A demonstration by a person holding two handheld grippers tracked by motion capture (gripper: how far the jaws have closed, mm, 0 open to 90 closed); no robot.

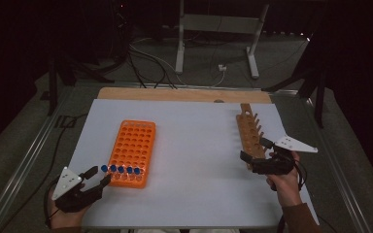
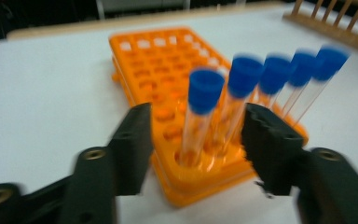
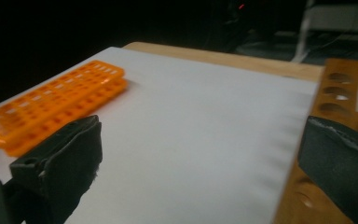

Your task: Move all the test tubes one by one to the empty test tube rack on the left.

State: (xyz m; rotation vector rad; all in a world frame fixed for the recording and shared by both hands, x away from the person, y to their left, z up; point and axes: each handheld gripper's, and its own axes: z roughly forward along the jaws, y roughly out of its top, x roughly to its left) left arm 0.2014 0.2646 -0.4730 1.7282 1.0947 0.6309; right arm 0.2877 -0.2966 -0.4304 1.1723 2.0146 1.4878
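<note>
An orange tube rack (image 1: 131,145) lies on the left of the white sheet, with several blue-capped clear tubes (image 1: 121,170) standing in its near row. My left gripper (image 1: 102,174) sits at the rack's near left corner. In the left gripper view my left gripper (image 2: 196,126) is open around the nearest tube (image 2: 204,116), with a gap on both sides of it. A wooden tube rack (image 1: 250,128) with a row of holes lies on the right. My right gripper (image 1: 253,149) is open at its near end; one jaw hangs over the wooden rack (image 3: 335,88).
A white sheet (image 1: 199,145) covers a wooden tabletop whose far edge (image 1: 184,94) shows. Beyond it are cables and a metal frame's legs (image 1: 179,48) on the floor. The orange rack (image 3: 56,107) lies far left in the right gripper view.
</note>
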